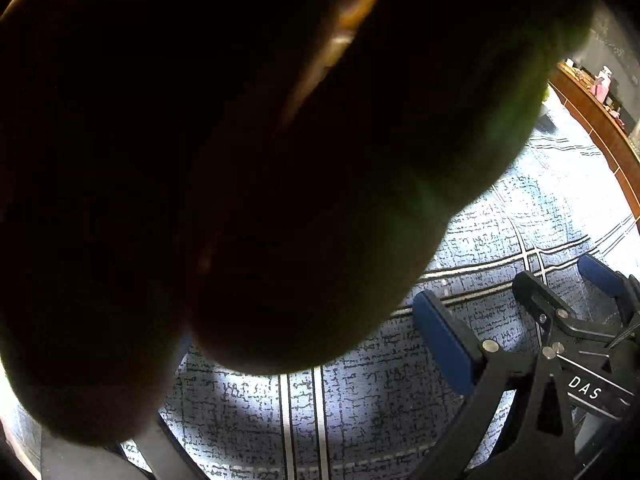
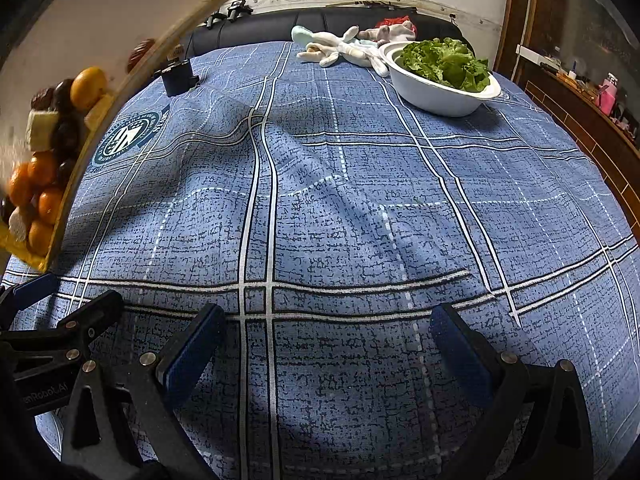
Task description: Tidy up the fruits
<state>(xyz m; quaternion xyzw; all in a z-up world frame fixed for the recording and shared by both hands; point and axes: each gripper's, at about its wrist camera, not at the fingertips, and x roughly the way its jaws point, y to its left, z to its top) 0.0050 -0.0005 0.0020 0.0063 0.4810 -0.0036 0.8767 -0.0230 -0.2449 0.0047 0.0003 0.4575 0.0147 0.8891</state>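
With the right gripper point(image 2: 324, 320) spread wide and empty over the plaid cloth's point(image 2: 360, 208) near edge, and the left gripper's point(image 2: 66, 296) grip impossible to tell, I would level the tilted fruit tray point(image 2: 68, 184) at the cloth's left edge slowly, lest its oranges point(image 2: 40, 168) roll.

The white letters "DAS" are on a black gripper point(image 1: 520, 312) seen in the left wrist view. "nRobot.AI" is on the black gripper arm point(image 2: 44, 394) left of the right gripper's jaws. The round badge point(image 2: 128, 138) on the cloth ahead has words too small to read.
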